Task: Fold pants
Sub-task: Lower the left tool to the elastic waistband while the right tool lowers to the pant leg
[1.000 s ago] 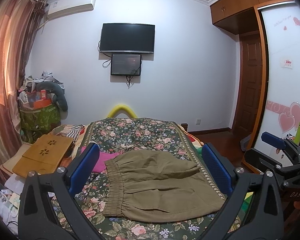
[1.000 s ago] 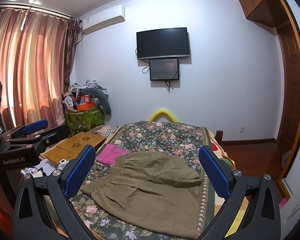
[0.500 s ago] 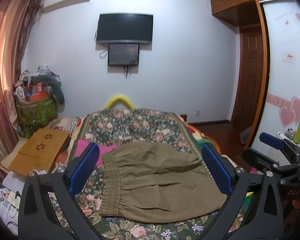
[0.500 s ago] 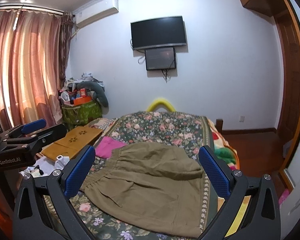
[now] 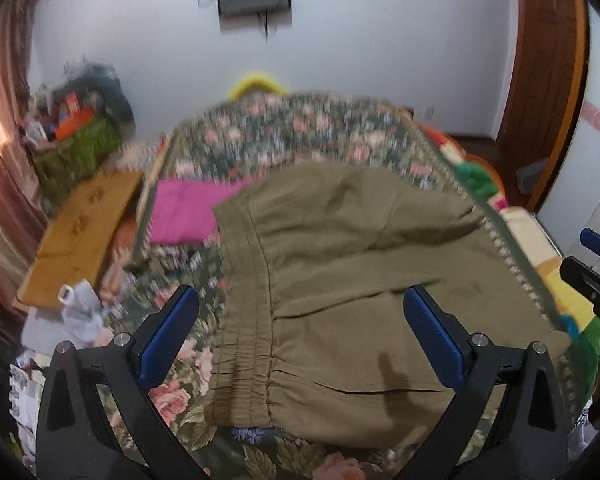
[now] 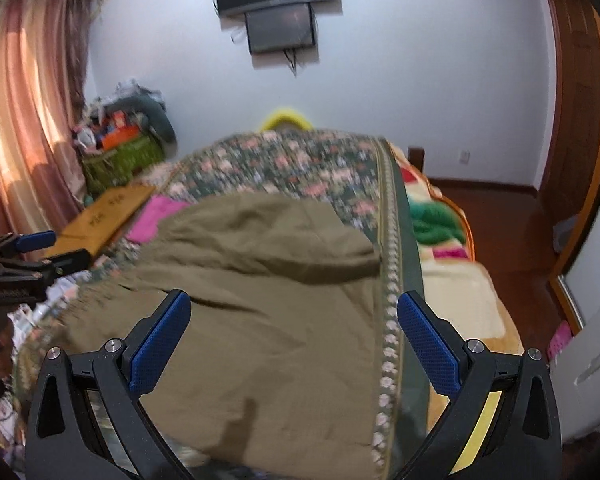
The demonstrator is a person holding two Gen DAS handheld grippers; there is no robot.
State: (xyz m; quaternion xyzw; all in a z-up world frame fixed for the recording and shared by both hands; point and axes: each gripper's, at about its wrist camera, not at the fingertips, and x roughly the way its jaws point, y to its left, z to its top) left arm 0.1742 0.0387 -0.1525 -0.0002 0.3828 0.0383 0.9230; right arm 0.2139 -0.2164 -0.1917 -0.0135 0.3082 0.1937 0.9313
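White walls closed in a bedroom where a floral bedspread (image 5: 284, 136) covered the bed. Olive pants (image 5: 340, 280) lay folded across it, elastic waistband toward the left side, one edge reaching the bedspread's trimmed border on the right. A magenta cloth (image 5: 184, 216) lay just beside the waistband. The left tongs (image 5: 300, 340) hovered over the pants with blue pads wide apart, gripping nothing. The right tongs (image 6: 292, 344) likewise stood spread apart above the fabric near the border, empty.

left gripper (image 5: 300, 332) spread wide above olive pants (image 5: 340, 280) on bed (image 5: 300, 128).
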